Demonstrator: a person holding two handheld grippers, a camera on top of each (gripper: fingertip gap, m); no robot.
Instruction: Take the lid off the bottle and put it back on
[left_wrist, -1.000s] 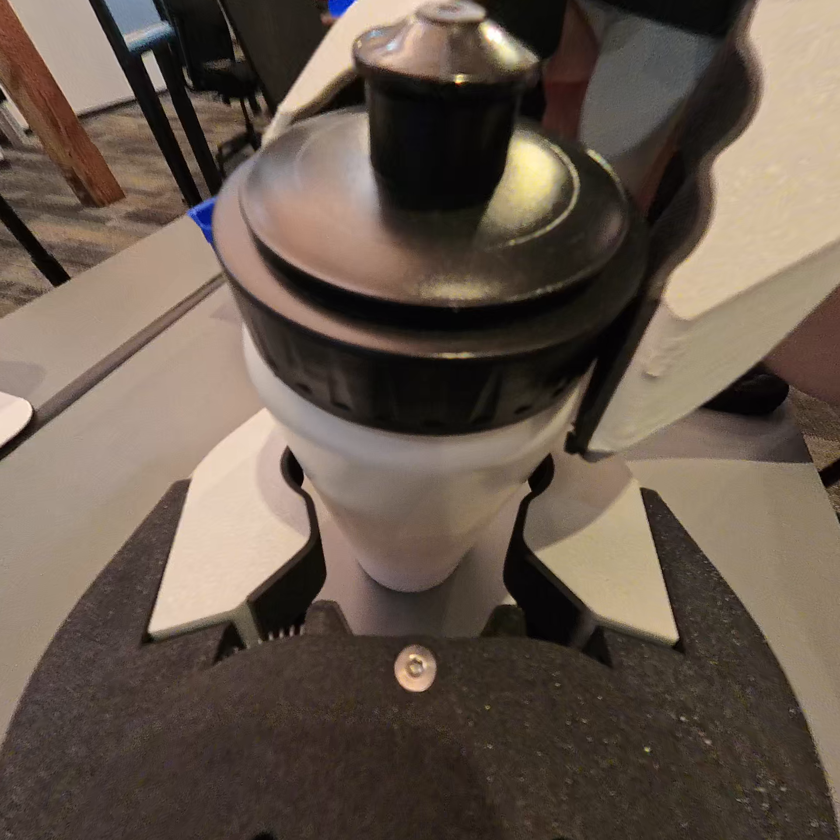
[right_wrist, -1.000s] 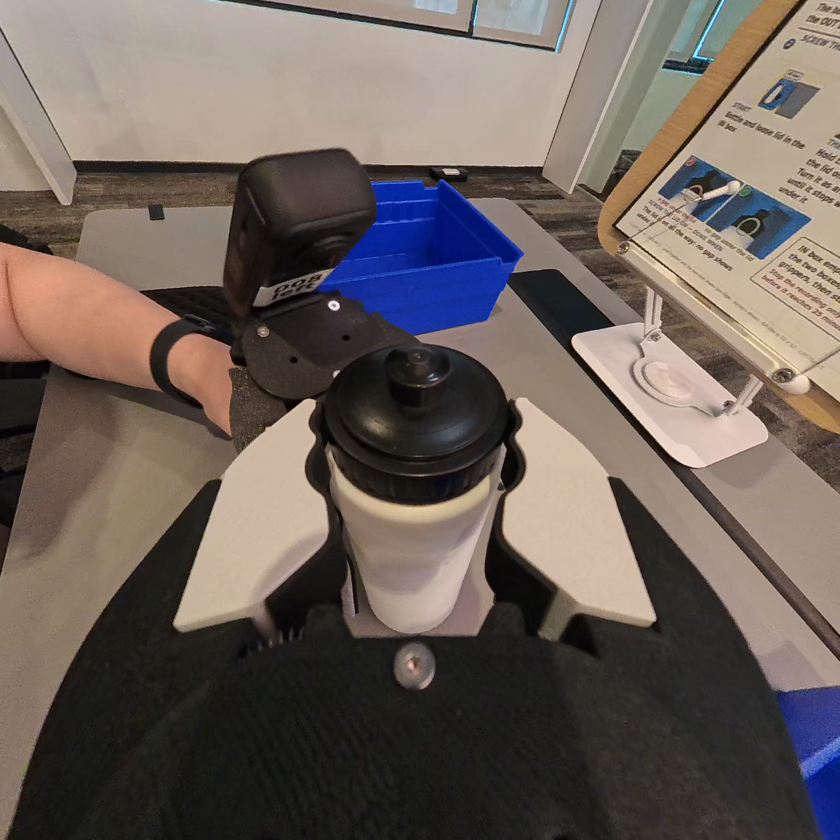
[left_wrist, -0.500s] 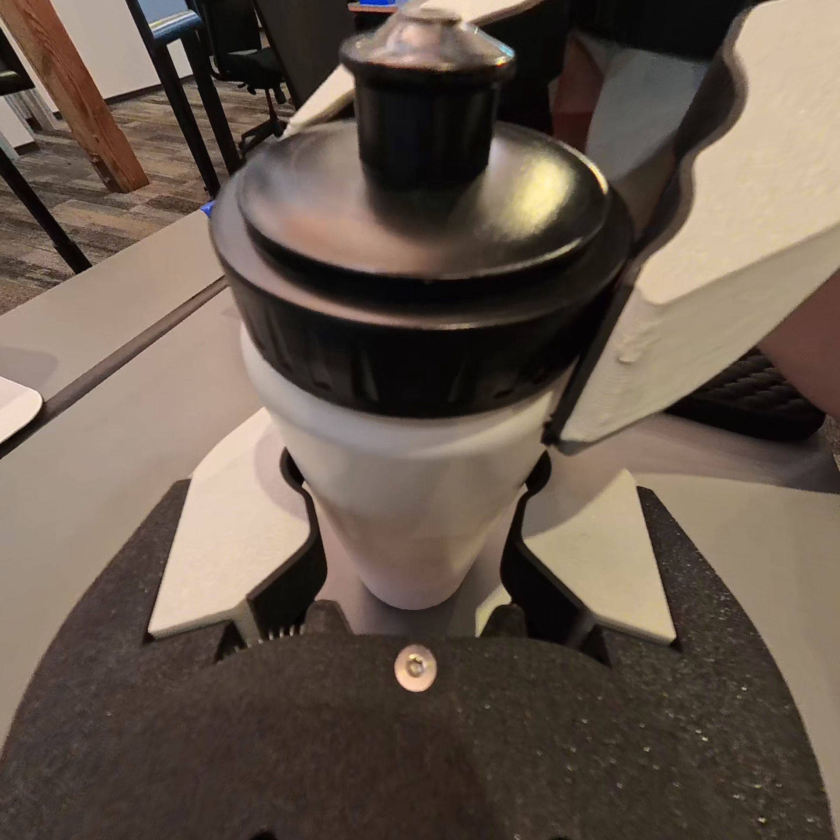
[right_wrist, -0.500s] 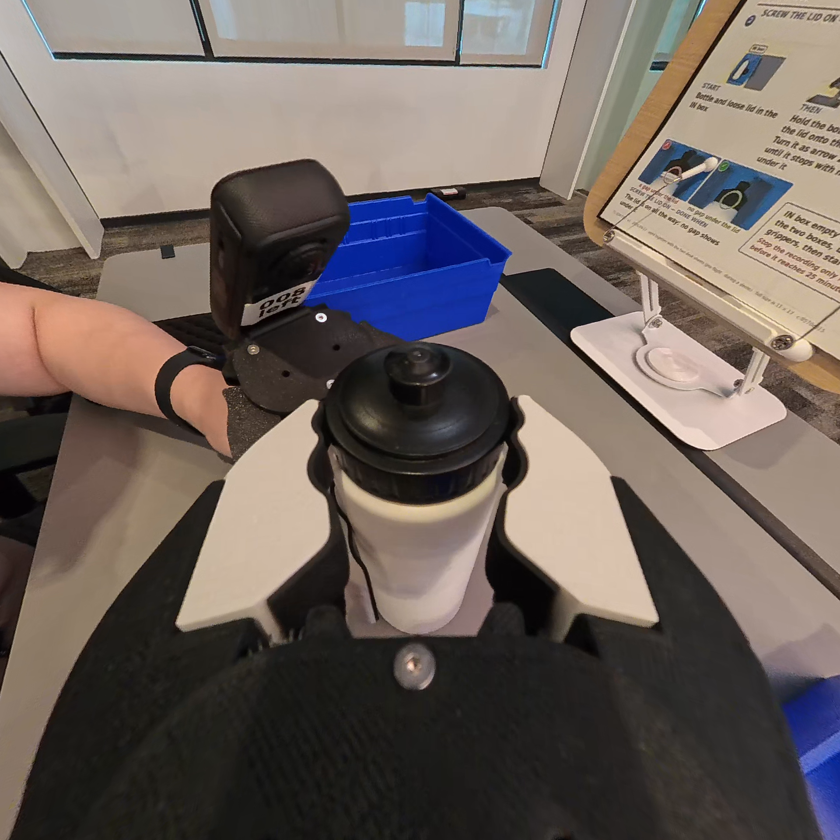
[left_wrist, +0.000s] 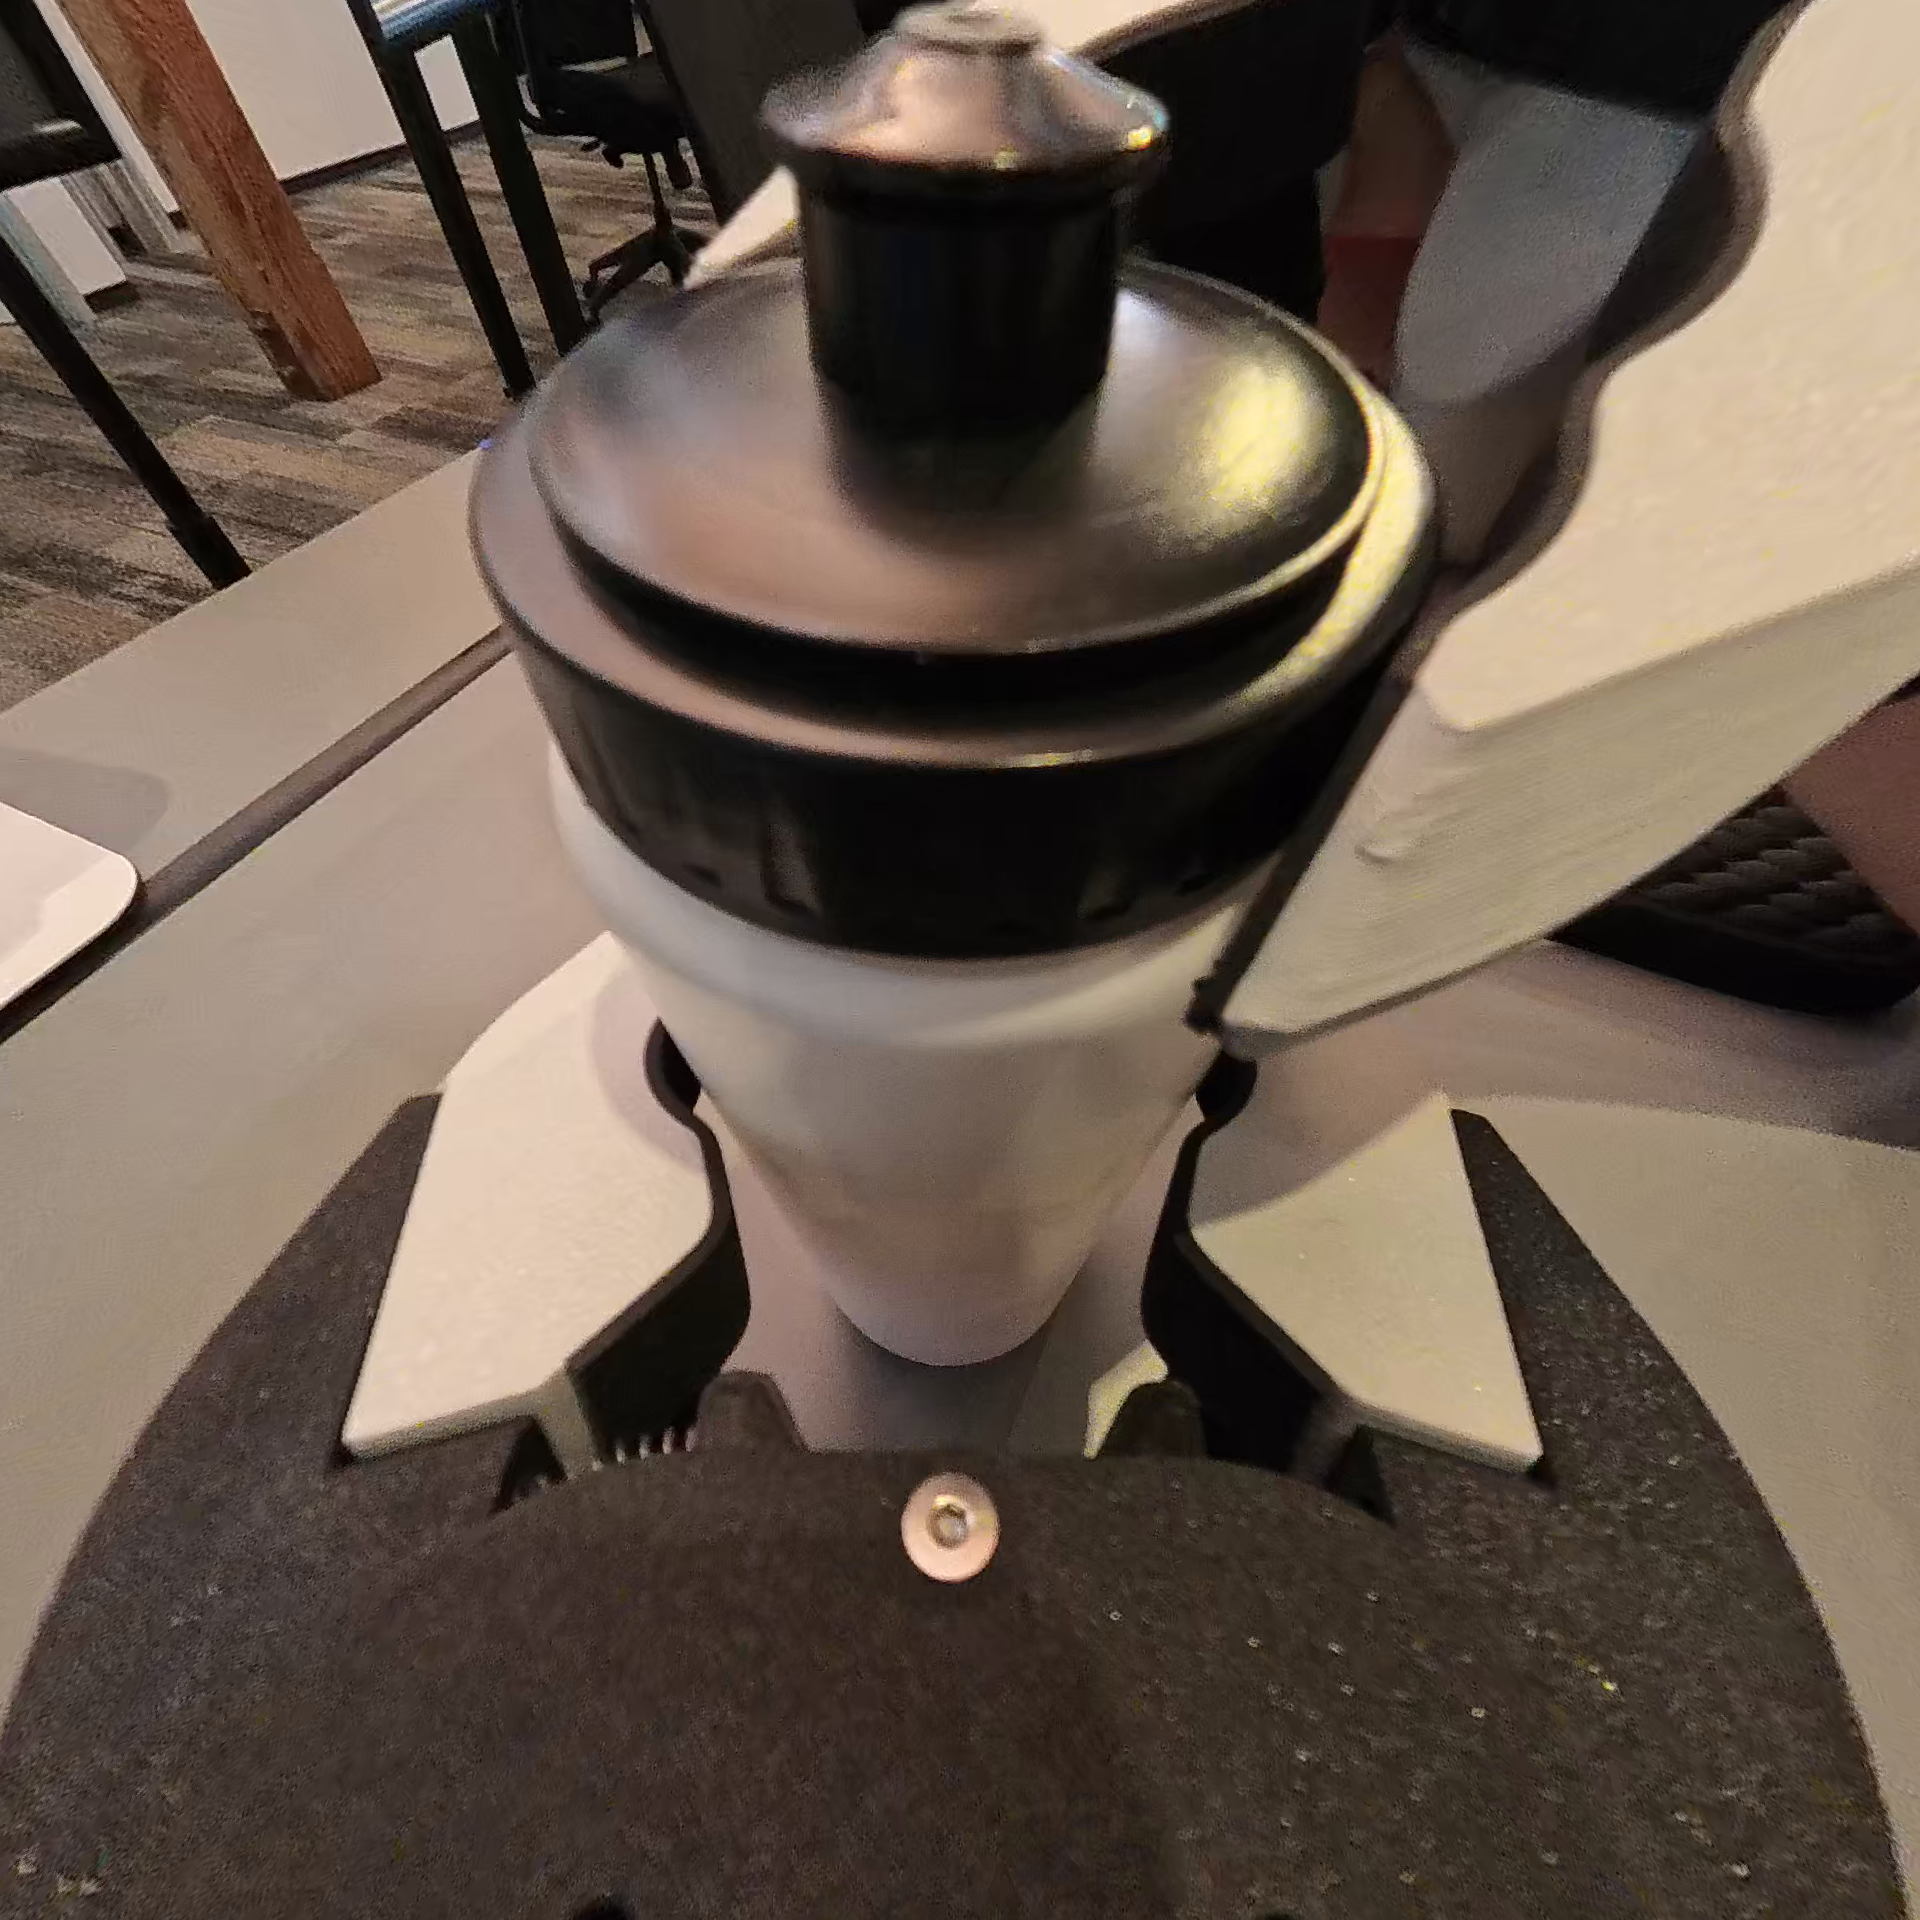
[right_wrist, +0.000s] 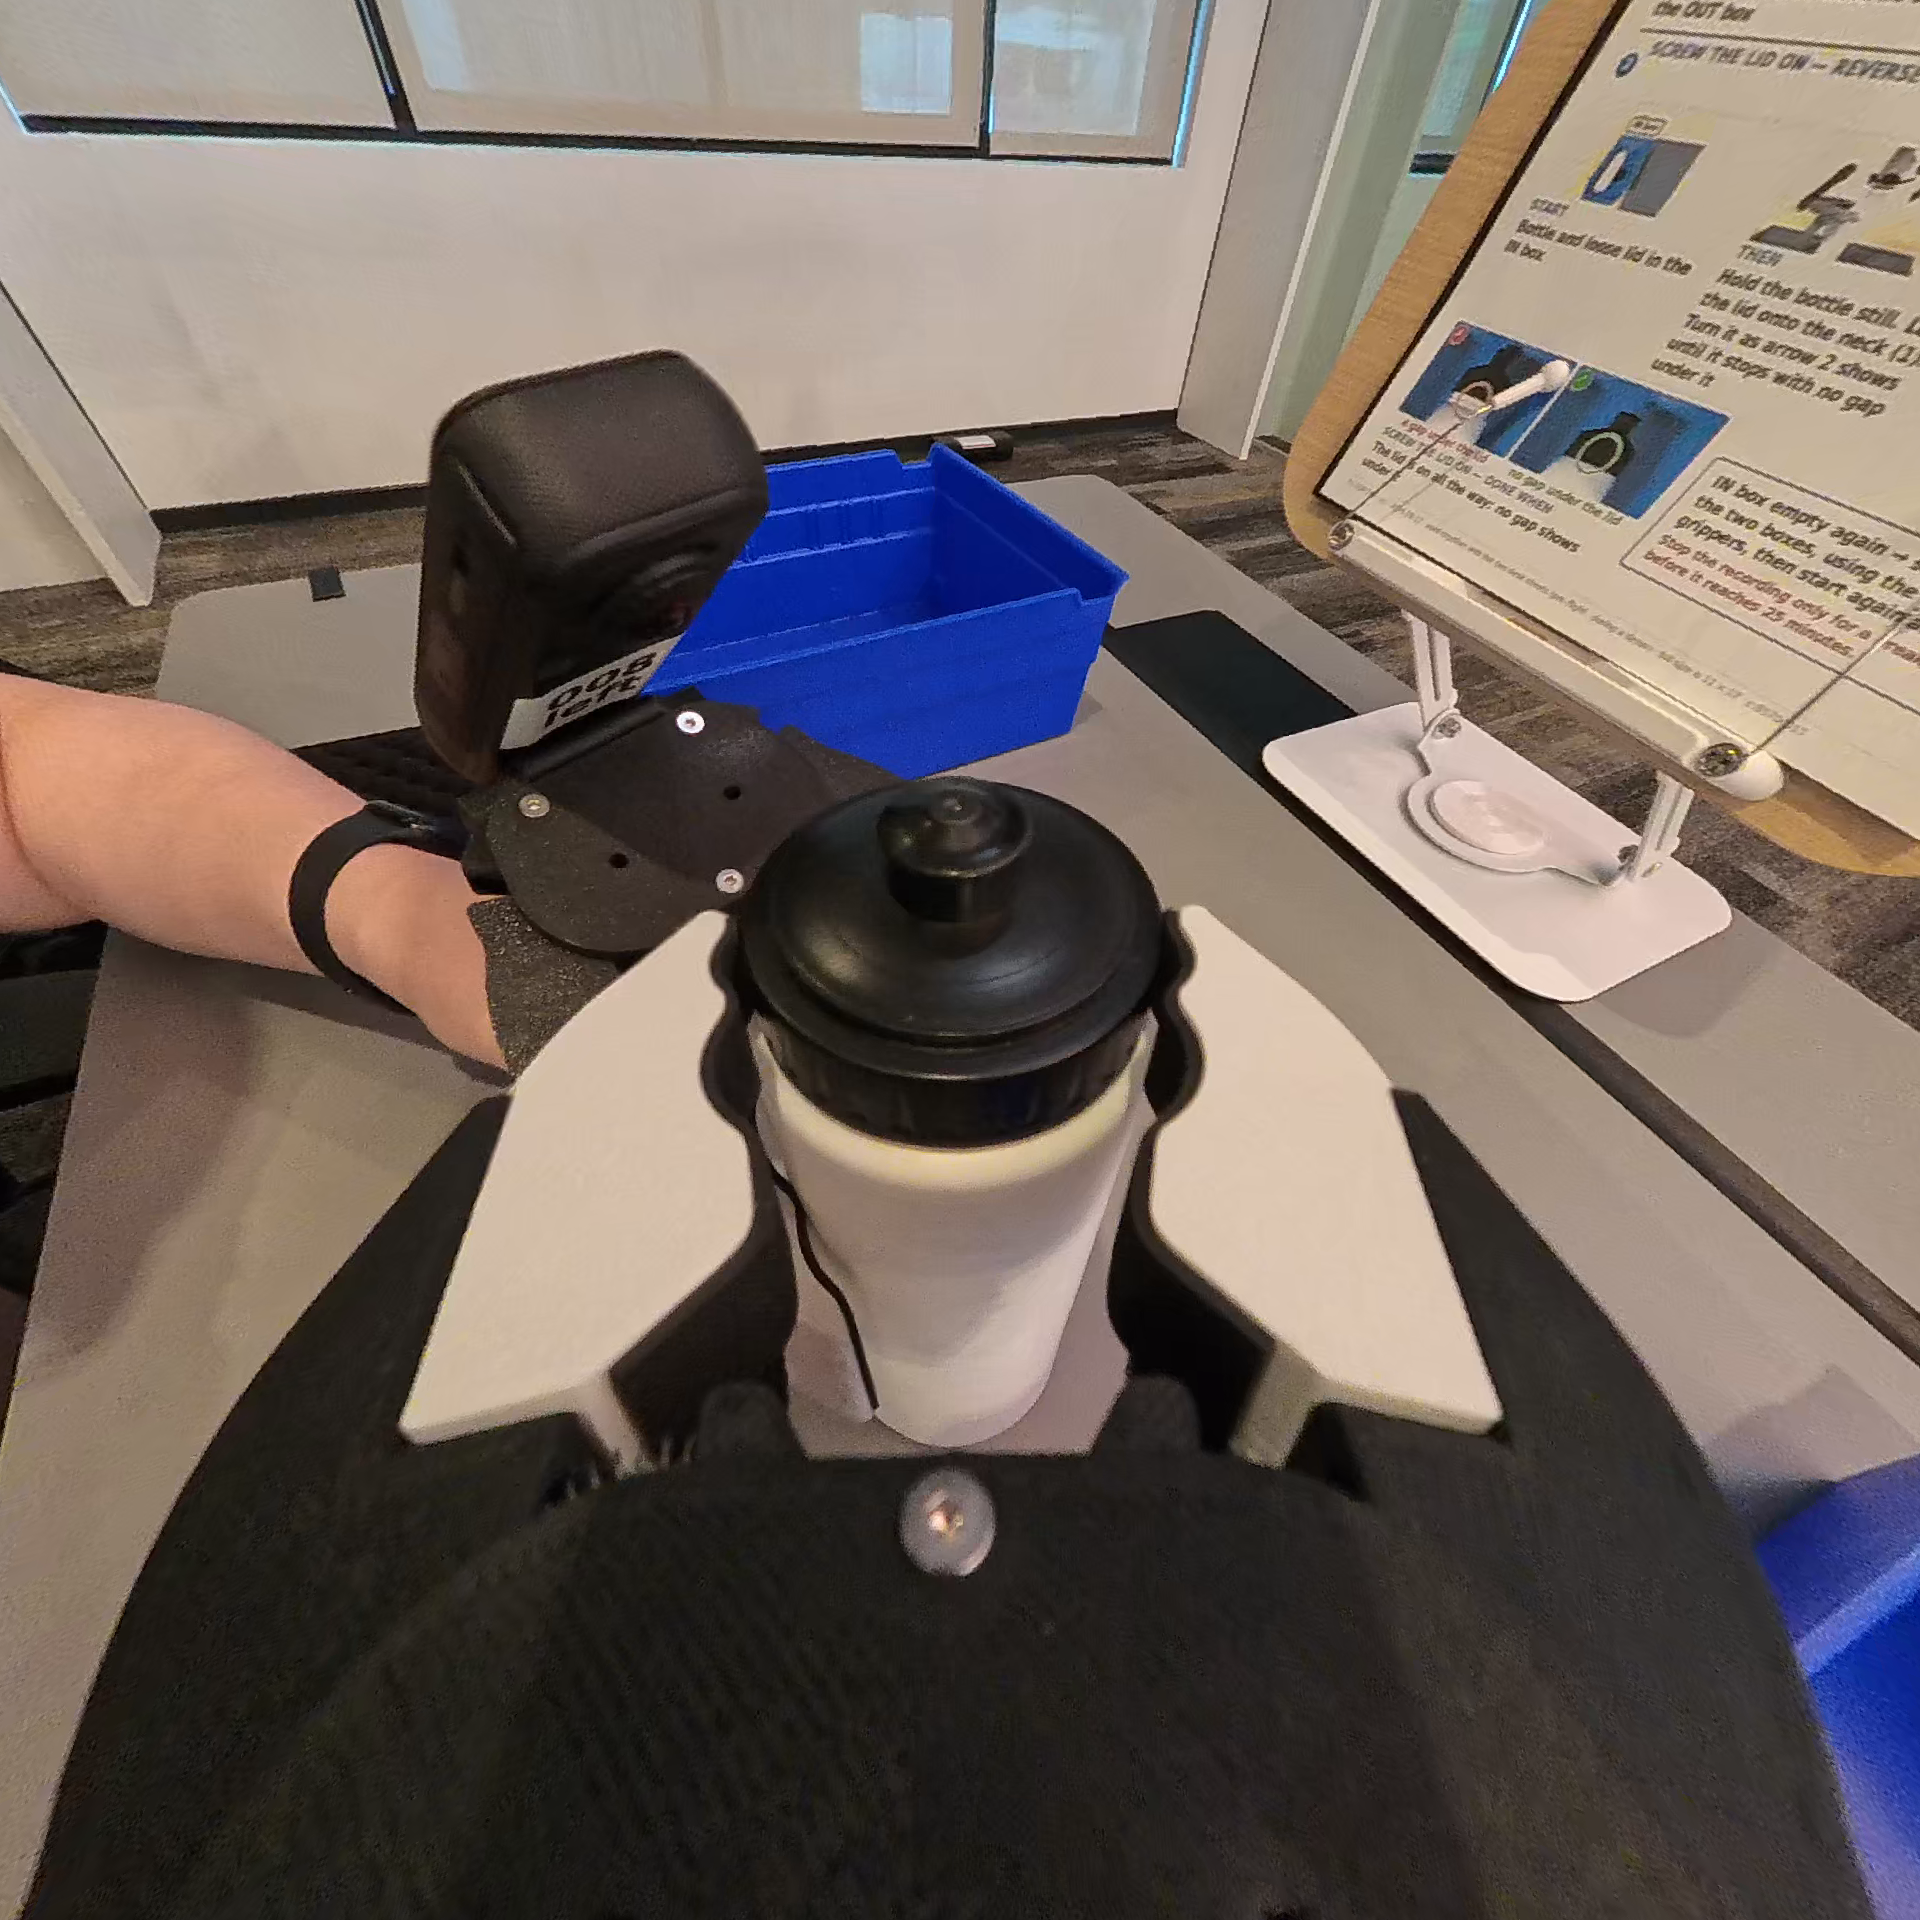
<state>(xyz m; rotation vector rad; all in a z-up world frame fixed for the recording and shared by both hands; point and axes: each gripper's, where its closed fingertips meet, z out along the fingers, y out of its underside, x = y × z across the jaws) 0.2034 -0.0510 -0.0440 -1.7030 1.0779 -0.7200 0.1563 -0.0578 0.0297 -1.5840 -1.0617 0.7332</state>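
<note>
Both views have tilted up slightly; right gripper (right_wrist: 951, 1049) clamps the lid (right_wrist: 951, 977), left gripper (left_wrist: 935, 1164) clasps the upright bottle (left_wrist: 914, 1122).

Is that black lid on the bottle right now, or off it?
On. The black lid sits squarely on top of the white bottle, its ribbed rim meeting the bottle's shoulder. Whether it is screwed tight, the pictures cannot tell.

Office-type workroom: grey desks (right_wrist: 1351, 935), swivel chair (left_wrist: 613, 125), carpet floor (left_wrist: 260, 447), instruction board (right_wrist: 1662, 416) on stand.
</note>
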